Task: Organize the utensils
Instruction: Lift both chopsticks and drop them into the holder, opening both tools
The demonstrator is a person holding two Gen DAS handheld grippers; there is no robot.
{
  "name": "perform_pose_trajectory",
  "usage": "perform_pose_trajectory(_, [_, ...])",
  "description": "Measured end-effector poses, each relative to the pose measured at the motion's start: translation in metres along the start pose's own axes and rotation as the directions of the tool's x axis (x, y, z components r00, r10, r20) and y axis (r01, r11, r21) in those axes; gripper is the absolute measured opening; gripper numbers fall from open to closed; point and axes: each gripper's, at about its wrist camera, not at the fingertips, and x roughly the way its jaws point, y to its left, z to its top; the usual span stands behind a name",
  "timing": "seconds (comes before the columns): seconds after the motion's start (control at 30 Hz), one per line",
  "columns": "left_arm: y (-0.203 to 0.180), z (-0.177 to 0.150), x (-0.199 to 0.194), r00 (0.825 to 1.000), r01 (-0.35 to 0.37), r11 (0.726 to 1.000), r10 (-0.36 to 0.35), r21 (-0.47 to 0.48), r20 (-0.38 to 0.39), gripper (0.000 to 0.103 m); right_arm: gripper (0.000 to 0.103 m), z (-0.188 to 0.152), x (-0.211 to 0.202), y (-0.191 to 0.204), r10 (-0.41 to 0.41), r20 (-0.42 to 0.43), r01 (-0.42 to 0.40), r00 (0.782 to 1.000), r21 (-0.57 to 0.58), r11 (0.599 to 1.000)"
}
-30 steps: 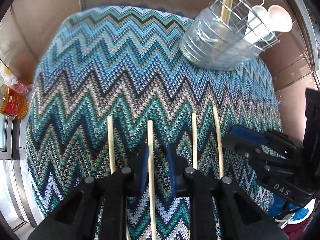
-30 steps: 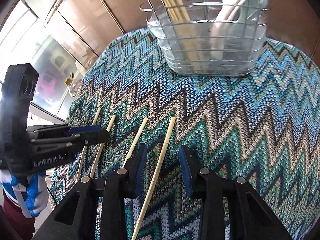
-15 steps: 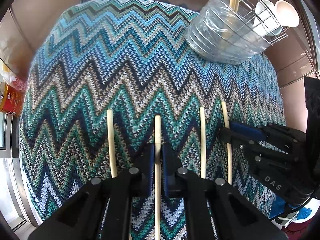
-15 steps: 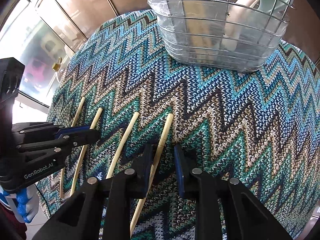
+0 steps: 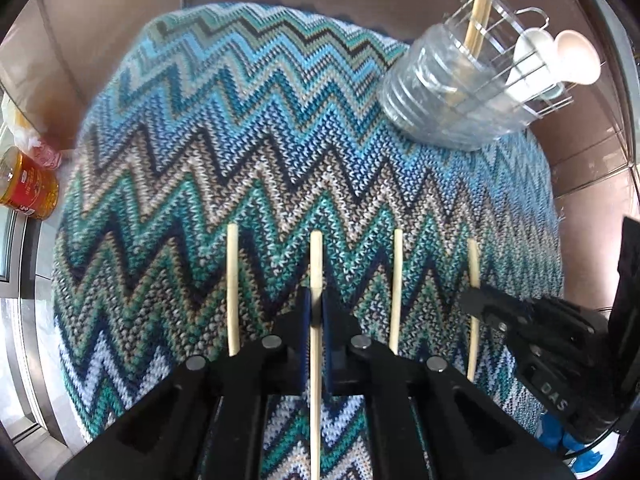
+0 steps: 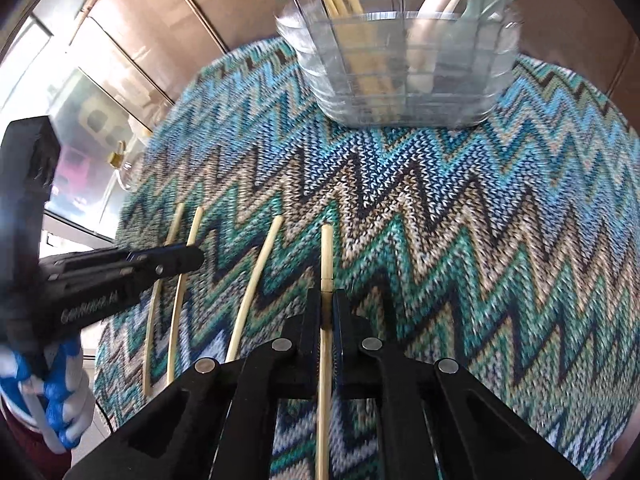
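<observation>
Several pale wooden chopsticks lie in a row on a zigzag-knit cloth (image 5: 256, 128). My left gripper (image 5: 316, 308) is shut on the second chopstick from the left (image 5: 316, 260). My right gripper (image 6: 327, 304) is shut on the rightmost chopstick (image 6: 327, 256), which also shows in the left wrist view (image 5: 473, 264). Loose chopsticks lie at the far left (image 5: 232, 280) and between the grippers (image 5: 397, 280). A wire utensil basket (image 5: 472, 104) at the far right holds chopsticks (image 5: 478, 4) and white spoons (image 5: 576, 60); it also shows in the right wrist view (image 6: 404, 60).
A yellow jar with a red label (image 5: 26, 184) and a plastic bag (image 5: 20, 124) stand off the cloth at the left. Brown cabinet walls ring the back. A window (image 6: 80, 128) is at the left of the right wrist view. A gloved hand (image 6: 60, 392) holds the left gripper.
Both grippers have closed, each on a chopstick that lay between its open fingers. The right wrist view has shifted and is blurred with motion.
</observation>
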Motion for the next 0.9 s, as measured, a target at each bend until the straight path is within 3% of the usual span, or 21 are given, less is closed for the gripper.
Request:
perform_pose_trajectory(0.23, [-0.005, -0.021, -0.045, 0.996, -0.008, 1.000, 0.006, 0.020, 0.092, 0.005, 0.006, -0.024, -0.047, 0.011, 0.023, 0.119, -0.021, 0.993, -0.016, 1.000])
perform_pose_trajectory(0.4, [-0.014, -0.038, -0.086, 0.983, -0.004, 0.999, -0.004, 0.042, 0.183, 0.005, 0.006, -0.039, -0.083, 0.016, 0.037, 0.215, -0.030, 0.976, -0.035, 0.999])
perform_pose_trajectory(0.7, [-0.034, -0.040, -0.154, 0.938, 0.025, 0.997, -0.048, 0.070, 0.344, 0.005, 0.005, -0.045, -0.131, 0.026, 0.042, 0.358, -0.025, 0.933, -0.051, 0.998])
perform_pose_trajectory(0.9, [-0.057, -0.023, -0.193, 0.888, 0.063, 0.993, -0.103, 0.104, 0.448, 0.005, 0.005, -0.022, -0.173, 0.026, 0.054, 0.464, -0.035, 0.884, -0.051, 0.998])
